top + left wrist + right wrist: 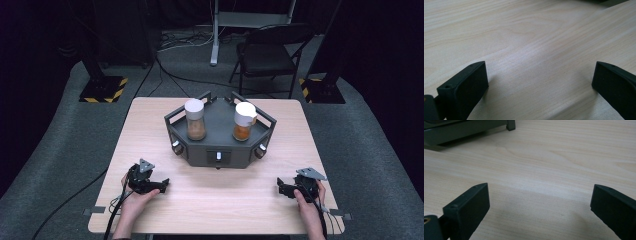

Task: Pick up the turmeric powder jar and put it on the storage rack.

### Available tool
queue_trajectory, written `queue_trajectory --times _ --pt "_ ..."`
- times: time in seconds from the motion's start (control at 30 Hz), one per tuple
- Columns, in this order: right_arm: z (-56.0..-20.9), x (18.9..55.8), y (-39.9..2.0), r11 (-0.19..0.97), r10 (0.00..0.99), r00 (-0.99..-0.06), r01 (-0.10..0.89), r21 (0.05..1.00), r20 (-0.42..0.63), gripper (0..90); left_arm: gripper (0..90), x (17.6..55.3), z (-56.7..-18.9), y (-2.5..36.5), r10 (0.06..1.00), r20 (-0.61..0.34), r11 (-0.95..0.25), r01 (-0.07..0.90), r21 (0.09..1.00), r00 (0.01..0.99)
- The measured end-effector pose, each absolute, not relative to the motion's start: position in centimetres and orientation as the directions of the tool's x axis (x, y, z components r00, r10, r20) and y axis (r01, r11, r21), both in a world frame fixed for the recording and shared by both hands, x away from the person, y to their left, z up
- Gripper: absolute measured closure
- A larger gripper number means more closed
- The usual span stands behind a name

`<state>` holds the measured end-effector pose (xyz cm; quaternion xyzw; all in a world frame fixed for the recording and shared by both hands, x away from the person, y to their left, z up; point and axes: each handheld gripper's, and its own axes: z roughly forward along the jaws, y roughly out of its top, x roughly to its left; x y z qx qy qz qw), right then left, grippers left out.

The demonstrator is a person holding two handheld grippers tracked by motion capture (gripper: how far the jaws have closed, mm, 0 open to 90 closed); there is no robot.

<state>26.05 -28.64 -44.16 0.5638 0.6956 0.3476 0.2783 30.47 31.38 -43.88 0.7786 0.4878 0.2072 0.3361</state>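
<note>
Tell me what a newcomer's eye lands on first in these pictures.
First, the dark grey tray at the table's middle, carrying two jars of orange-brown spice: a white-capped one on its left, a white-lidded one on its right. Next, the left tool and right tool, open on the bare wood near the front corners.

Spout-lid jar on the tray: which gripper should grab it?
Probably the right gripper: the spout-lid jar stands on the tray's right half, on its side. The left gripper sits nearer the flat-lid jar. Both are open, holding nothing.

Two jars (195, 120) (243, 121) side by side in tray (220, 142), mid-table (150, 125).
</note>
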Motion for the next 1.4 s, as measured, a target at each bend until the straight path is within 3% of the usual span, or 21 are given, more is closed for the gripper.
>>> queue_trajectory --times 0.37,1.4 --pt "-43.5 27.4 -28.7 0.128 0.976 -0.216 0.661 0.739 0.024 1.1 0.2 30.5 -43.9 31.4 0.899 -0.005 -0.298 0.62 0.726 0.438" --pt "-43.4 27.5 -28.1 0.158 0.975 -0.224 0.665 0.73 -0.007 0.0 0.2 30.5 -43.9 31.4 0.899 -0.005 -0.299 0.62 0.725 0.439"
